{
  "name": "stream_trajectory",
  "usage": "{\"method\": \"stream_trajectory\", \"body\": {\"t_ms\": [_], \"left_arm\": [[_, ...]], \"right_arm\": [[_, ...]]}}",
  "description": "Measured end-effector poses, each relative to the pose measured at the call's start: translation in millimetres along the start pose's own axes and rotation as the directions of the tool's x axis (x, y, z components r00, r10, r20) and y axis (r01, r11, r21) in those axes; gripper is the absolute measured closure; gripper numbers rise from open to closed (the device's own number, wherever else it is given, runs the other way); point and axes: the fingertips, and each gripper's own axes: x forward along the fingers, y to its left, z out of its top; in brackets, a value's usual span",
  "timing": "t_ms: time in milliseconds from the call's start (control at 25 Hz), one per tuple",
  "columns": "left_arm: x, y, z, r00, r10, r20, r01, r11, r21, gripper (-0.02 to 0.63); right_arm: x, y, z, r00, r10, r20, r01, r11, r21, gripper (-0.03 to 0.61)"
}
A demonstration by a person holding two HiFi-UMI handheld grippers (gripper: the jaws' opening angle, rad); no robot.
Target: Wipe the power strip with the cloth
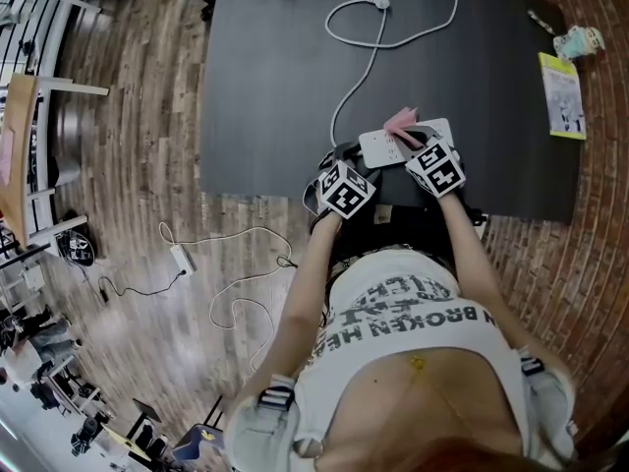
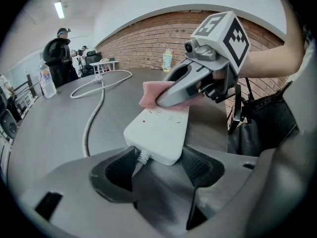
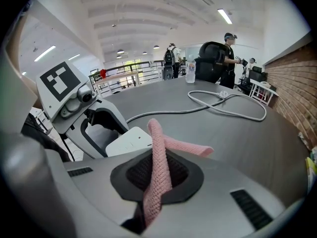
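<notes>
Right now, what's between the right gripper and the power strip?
The pink cloth, pinched in the right gripper, lies over the power strip at its far end; the left gripper view shows it.

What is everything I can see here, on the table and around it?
black table: one, black, centre.
white plastic power strip: one, white, near table edge.
white cable: one, white, looped across table.
pink knitted cloth: one, pink, on strip's far end.
clear plastic bottle: one, far table edge.
yellow-green booklet: one, table's right side.
white charger: one, wooden floor.
left gripper: grey, shut on strip.
right gripper: grey, shut on cloth.
</notes>
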Motion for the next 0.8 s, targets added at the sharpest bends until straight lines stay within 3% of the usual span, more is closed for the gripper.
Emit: {"method": "stream_trajectory", "body": {"t_ms": [800], "left_arm": [[-0.3,1.2,-1.7,1.0,0.007,-0.007,-0.007,1.0,0.006,0.336]], "right_arm": [[-20.1,-32.3,-21.7,0.996,-0.089,-0.018,0.09,0.995,0.039,0.561]]}}
